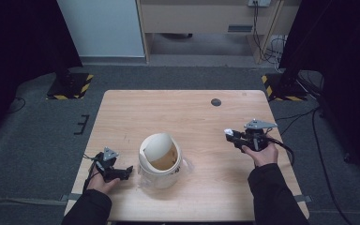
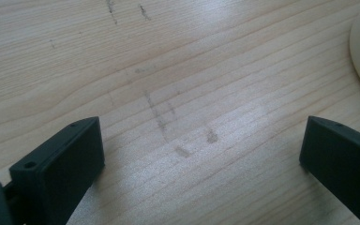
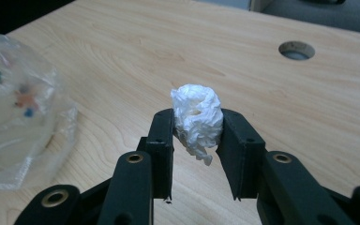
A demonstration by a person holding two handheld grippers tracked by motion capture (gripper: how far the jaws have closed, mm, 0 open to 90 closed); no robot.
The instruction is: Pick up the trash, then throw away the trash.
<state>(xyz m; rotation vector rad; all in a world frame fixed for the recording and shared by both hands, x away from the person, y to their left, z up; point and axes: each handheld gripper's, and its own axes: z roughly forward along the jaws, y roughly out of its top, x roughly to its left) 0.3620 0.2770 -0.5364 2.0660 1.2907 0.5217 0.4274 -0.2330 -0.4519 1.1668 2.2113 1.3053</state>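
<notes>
Clearly light and soft, a crumpled paper wad [image 3: 197, 119] is sitting pinched mid-body between the right gripper [image 3: 198, 123] fingers [image 3: 161, 140], probably tissue; the left gripper [image 2: 201, 150] fingers are spreading wide, empty.

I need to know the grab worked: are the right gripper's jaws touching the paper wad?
Touching. In the right gripper view, both black jaws of the right gripper press against the sides of the white paper wad, no gap either side, and it hangs above the table.
</notes>
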